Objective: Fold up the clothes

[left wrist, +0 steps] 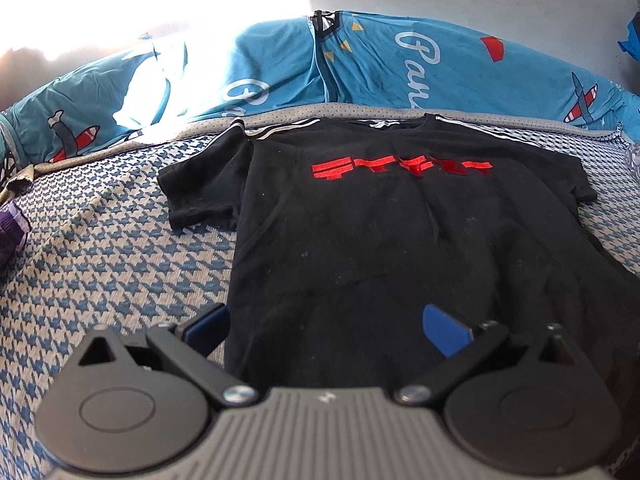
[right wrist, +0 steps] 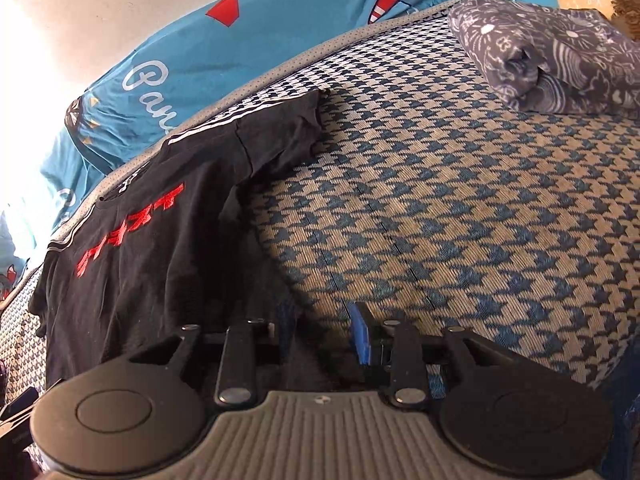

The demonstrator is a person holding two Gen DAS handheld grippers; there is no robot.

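A black T-shirt point(left wrist: 380, 240) with red lettering lies flat, front up, on the blue-and-beige houndstooth bed cover point(left wrist: 100, 264). My left gripper point(left wrist: 326, 330) is open above the shirt's lower hem. Its blue pads point(left wrist: 444, 332) stand wide apart, one past the shirt's left edge and one over the cloth, with nothing pinched. In the right wrist view the T-shirt point(right wrist: 160, 240) stretches away to the left. My right gripper point(right wrist: 322, 336) sits at its near right corner with jaws narrow, and black cloth fills the gap between the blue pads point(right wrist: 360, 336).
A turquoise duvet point(left wrist: 360, 64) printed with planes is bunched along the far side of the bed against the wall. A grey patterned bundle of cloth point(right wrist: 552, 52) lies at the far right. Something purple point(left wrist: 12, 232) shows at the left edge. Bare bed cover point(right wrist: 480, 200) lies right of the shirt.
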